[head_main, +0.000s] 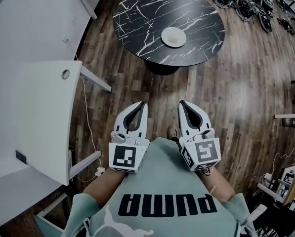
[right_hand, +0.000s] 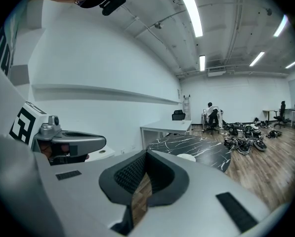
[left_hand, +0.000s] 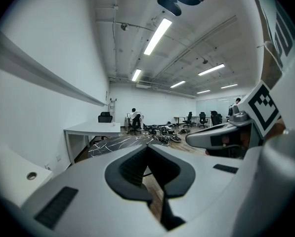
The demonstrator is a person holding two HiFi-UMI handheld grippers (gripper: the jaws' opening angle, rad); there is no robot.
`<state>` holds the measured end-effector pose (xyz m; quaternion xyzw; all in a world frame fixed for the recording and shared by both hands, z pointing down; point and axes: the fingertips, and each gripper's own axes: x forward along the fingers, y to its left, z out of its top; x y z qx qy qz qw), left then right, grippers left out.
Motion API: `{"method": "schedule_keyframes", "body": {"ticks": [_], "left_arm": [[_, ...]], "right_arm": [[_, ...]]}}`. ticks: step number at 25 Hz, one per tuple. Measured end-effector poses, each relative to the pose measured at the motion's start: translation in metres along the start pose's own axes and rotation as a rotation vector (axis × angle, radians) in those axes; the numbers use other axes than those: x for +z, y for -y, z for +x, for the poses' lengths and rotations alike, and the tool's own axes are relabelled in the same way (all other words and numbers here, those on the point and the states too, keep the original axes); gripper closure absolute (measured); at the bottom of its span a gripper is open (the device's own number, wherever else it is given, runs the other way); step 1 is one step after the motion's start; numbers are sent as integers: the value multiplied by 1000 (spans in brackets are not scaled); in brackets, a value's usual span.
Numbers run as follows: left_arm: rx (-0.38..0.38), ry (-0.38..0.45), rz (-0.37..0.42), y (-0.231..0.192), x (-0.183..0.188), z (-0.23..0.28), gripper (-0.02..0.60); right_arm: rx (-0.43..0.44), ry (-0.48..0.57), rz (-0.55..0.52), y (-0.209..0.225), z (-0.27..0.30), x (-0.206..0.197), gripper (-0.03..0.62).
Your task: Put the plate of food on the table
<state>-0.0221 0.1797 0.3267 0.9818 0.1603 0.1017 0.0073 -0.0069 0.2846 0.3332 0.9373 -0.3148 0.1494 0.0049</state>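
Whereas only the head view shows the round plate (head_main: 173,37) whole, twelve o'clock on the veined bench (head_main: 137,14), left hand-held gripper (head_main: 143,104) and right hand-held gripper (head_main: 182,103) are pressed together, empty.

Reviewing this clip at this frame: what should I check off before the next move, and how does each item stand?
1. Plate on the round table: ok. It sits on the dark marbled top, inside the rim.
2. Food on the plate: cannot tell. Something pale shows there, but it is too small to make out.
3. Left gripper empty: ok. Jaws together with nothing between them.
4. Right gripper empty: ok. Jaws together with nothing between them.
5. Grippers away from the table: ok. Both are held close to the person's torso, with bare floor between them and the table.
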Motion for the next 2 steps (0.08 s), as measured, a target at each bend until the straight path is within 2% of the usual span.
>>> {"method": "schedule_keyframes", "body": {"ticks": [2], "left_arm": [[-1, 1, -1, 0, 1, -2, 575]], "right_arm": [[1, 0, 1, -2, -1, 1, 586]]}}
